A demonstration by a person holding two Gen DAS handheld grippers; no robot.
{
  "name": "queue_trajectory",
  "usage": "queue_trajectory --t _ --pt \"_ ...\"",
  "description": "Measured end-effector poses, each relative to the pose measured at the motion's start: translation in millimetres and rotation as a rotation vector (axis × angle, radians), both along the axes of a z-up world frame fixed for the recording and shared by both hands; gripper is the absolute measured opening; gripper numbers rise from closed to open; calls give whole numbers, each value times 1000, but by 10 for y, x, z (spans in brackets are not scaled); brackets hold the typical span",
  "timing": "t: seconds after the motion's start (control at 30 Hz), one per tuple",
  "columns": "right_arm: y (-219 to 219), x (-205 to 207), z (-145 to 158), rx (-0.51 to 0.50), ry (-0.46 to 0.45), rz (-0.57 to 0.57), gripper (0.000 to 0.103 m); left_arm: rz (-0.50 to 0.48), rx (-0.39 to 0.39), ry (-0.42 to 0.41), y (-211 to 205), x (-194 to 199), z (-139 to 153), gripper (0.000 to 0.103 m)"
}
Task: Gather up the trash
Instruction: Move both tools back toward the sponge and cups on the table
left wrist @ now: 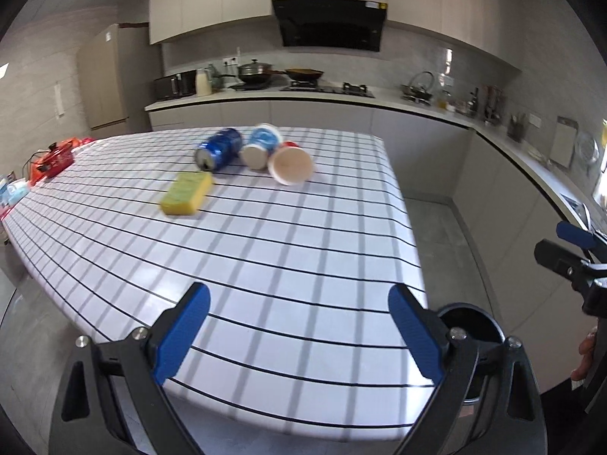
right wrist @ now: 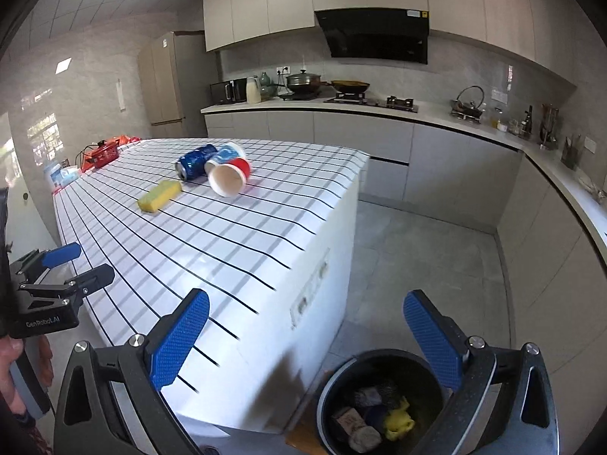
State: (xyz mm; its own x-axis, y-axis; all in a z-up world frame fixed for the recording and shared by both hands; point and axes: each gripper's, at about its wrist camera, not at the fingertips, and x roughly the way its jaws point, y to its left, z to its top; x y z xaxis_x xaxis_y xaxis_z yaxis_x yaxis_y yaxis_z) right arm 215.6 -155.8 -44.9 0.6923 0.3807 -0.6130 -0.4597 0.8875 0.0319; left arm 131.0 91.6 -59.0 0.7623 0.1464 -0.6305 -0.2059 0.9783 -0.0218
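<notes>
Blue can (left wrist: 219,148), two cups and yellow sponge (left wrist: 186,193) lie far across the surface (left wrist: 265,265) from the bin (right wrist: 379,398). Both grippers (left wrist: 299,326) (right wrist: 305,335) gape, empty. Risk: rolling can escapes.

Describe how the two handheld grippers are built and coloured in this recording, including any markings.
Both the left gripper and the right gripper have black angular frames with silver bolts at the joints. Their fingers carry blue pads with a fine dotted texture. The left gripper's body reads "GenRobot.AI" in pale lettering in the right wrist view. No cables show.
</notes>
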Motion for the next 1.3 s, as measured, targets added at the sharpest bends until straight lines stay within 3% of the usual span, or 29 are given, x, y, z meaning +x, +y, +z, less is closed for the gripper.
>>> queue_trajectory --t 0.27,0.67,1.07,1.3 --pt "535 64 27 -33 22 34 103 56 -4 -29 434 -90 98 96" --pt "944 128 159 -22 7 90 103 126 -5 -61 790 -182 151 96" --pt "1742 500 97 -61 -4 73 103 76 -47 -34 1504 355 -31 94" --pt "2093 912 5 -53 17 32 103 50 -72 -9 1848 761 -141 87"
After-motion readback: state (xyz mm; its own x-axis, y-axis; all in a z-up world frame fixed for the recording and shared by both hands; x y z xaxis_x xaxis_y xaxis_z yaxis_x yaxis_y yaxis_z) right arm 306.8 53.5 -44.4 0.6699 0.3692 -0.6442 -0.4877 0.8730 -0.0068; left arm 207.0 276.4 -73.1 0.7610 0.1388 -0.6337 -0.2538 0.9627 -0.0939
